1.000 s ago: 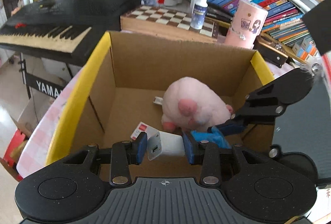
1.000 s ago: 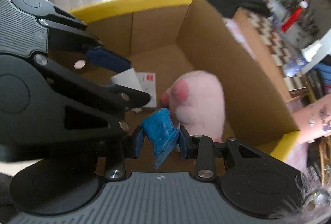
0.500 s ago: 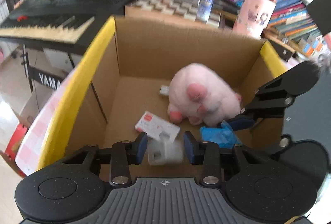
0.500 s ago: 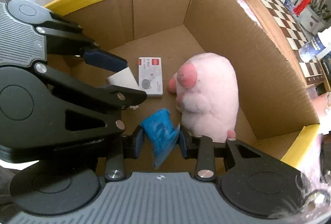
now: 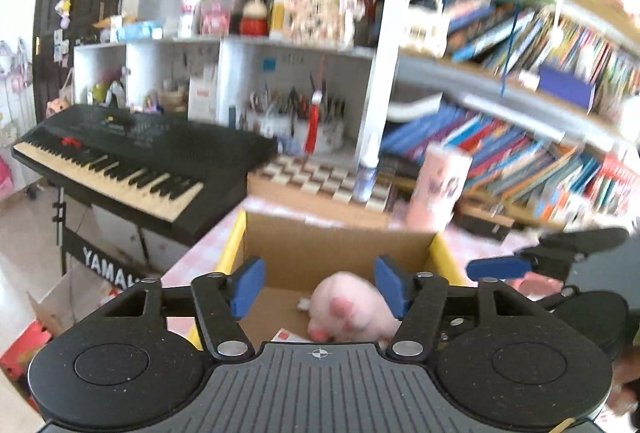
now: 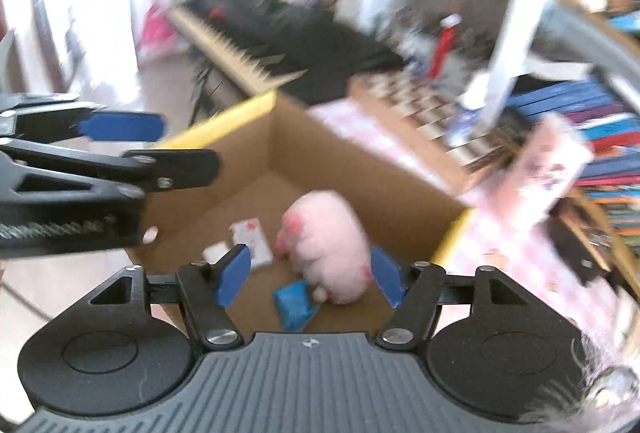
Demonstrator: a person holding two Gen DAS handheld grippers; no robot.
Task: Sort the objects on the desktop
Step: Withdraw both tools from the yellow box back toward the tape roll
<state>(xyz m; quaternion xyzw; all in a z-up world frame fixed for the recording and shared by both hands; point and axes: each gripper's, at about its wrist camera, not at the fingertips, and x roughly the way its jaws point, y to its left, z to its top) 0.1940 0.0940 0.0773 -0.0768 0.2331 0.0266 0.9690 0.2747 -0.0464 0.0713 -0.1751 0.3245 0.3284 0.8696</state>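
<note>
**Both tongs wide and empty above the box**

Both tongs stand wide, with nothing between the pads. Left gripper [image 5: 320, 285] hangs above the near edge of the box [image 5: 336, 253]; right gripper [image 6: 310, 275] is just to its right, also over the near edge, and each shows in the other's view.

Inside the box lie the pink plush [image 6: 324, 233] toward the far right, a blue packet [image 6: 294, 301] at its near side, a card [image 6: 250, 239] to the left of the plush, and a small white block [image 6: 215, 253] near the card. All four rest on the box floor, apart from both grippers.

Judging by this, the drop looks done and the step in hand is the lift away toward whatever is left on the desk. To do it well, I would raise both grippers straight up until the pads clear the yellow rim [image 6: 220, 121], so no finger catches the cardboard wall and drags the box. The two grippers sit close, so parting them sideways early would avoid a knock. Both views are blurred, so small things on the pink cloth [image 6: 508, 257] are hard to tell; the tall pink cup [image 5: 440, 185] far right stands upright beyond the box and could tip if brushed.
</note>
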